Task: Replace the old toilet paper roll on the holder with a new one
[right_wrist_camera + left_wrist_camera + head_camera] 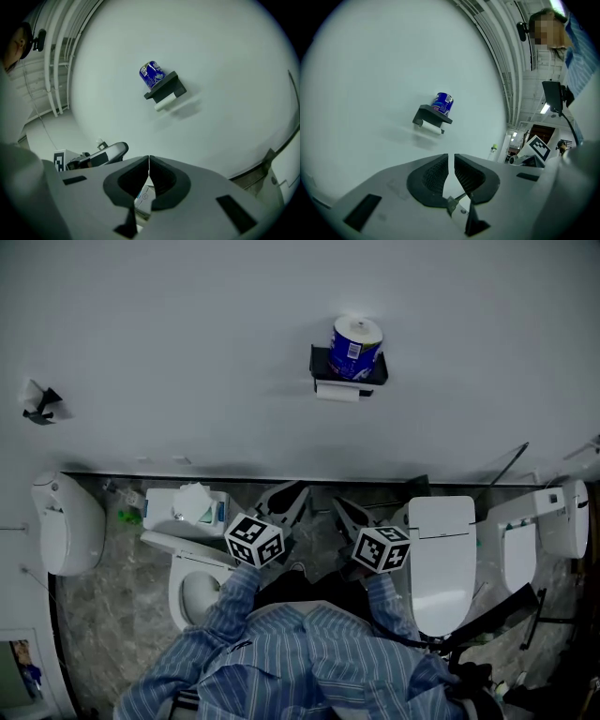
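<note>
Two rolls wait on the wall (187, 334) at about twelve o'clock from the person. The new roll (356, 348), in a blue wrapper, stands upright on the flat top of the black holder (322, 363), its long axis vertical and its white end facing up; it is probably parked there to be in reach for the swap. Just beneath it, at six o'clock, the old roll (337, 392) hangs on the holder with its long axis level and parallel to the wall, ends pointing to three and nine o'clock. The left hand-held gripper (451, 161) and the right hand-held gripper (149, 164) are both narrow, jaws together on nothing. They are well apart from the holder and aimed towards it, which suits an approach, not yet a grasp.
</note>
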Demonstrator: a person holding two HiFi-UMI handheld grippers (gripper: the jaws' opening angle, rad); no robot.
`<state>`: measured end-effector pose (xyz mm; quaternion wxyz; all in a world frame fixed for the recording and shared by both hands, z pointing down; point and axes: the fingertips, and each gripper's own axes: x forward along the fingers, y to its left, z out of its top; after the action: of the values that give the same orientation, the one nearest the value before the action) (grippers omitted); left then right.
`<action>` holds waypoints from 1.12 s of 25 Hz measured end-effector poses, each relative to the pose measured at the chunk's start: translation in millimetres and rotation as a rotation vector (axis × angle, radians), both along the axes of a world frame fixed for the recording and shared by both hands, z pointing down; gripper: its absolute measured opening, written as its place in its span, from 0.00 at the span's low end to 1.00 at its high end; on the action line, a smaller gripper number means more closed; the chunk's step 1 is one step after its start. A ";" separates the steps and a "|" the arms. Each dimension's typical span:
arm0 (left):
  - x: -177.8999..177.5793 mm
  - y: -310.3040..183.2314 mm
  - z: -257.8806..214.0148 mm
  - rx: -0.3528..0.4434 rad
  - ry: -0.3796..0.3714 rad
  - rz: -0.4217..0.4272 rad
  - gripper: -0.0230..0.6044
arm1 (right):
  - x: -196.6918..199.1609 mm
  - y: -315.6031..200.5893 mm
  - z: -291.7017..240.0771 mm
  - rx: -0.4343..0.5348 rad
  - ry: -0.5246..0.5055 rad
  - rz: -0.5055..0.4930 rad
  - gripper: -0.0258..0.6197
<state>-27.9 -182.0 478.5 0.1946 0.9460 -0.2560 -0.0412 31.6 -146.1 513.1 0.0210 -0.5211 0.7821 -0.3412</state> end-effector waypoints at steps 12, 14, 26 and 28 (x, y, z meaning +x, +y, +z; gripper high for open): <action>62.9 -65.5 -3.1 -0.116 0.049 0.093 0.29 | 33.7 -43.9 9.4 -0.040 0.002 -0.008 0.05; 70.7 -82.0 -5.7 -0.120 0.052 0.081 0.37 | 40.1 -55.0 6.8 -0.036 0.002 -0.031 0.05; 92.1 -172.1 -12.1 -0.291 0.303 -0.087 0.41 | 102.1 -114.9 -7.0 -0.010 0.008 -0.110 0.05; 93.3 -183.2 -14.6 -0.313 0.364 -0.104 0.42 | 109.5 -121.2 -6.3 -0.012 0.001 -0.115 0.05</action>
<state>65.4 -365.2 463.9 0.3794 0.8669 -0.2682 -0.1807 141.0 -267.3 506.8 -0.0022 -0.4757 0.8086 -0.3461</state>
